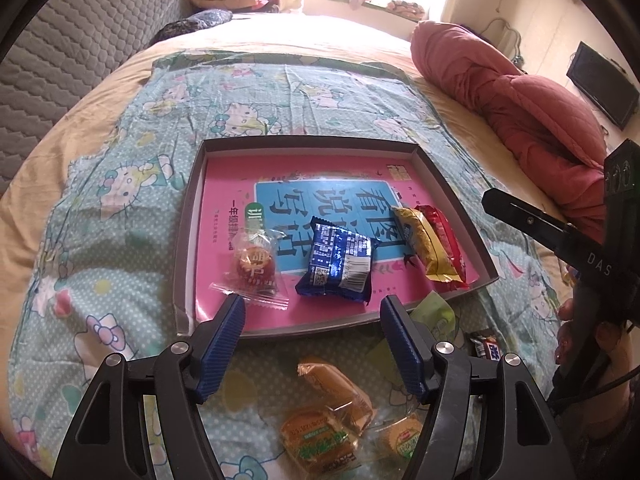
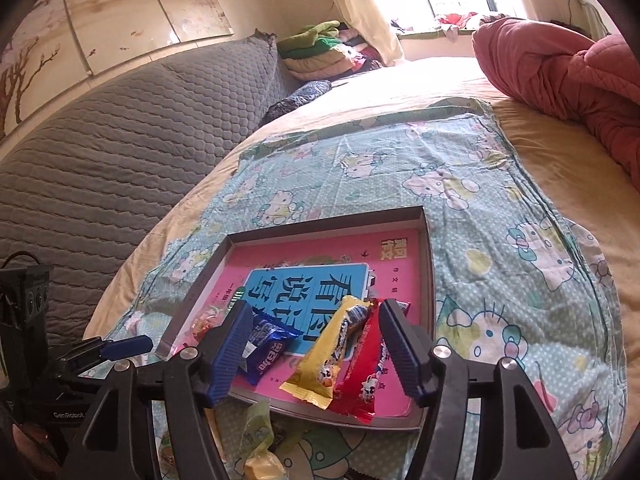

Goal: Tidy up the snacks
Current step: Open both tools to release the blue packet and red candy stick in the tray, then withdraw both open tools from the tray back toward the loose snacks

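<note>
A grey shallow tray (image 1: 188,216) lined with a pink book lies on the bed. In it are a clear-wrapped round red cake (image 1: 254,266), a blue packet (image 1: 338,264), a yellow bar (image 1: 424,244) and a red bar (image 1: 448,236). My left gripper (image 1: 313,304) hangs open over the tray's near edge, nothing between its fingers. Several orange cakes (image 1: 336,392), a green packet (image 1: 434,314) and a dark packet (image 1: 486,346) lie on the cloth below it. My right gripper (image 2: 316,308) is open above the yellow bar (image 2: 324,356) and red bar (image 2: 362,376), its pads clear of them.
A cartoon-cat print cloth (image 1: 120,200) covers the bed under the tray. A crumpled pink quilt (image 1: 520,112) lies at the right, a grey quilted headboard (image 2: 120,152) at the left, folded blankets (image 2: 328,48) at the back. A hand (image 1: 568,320) holds the right gripper.
</note>
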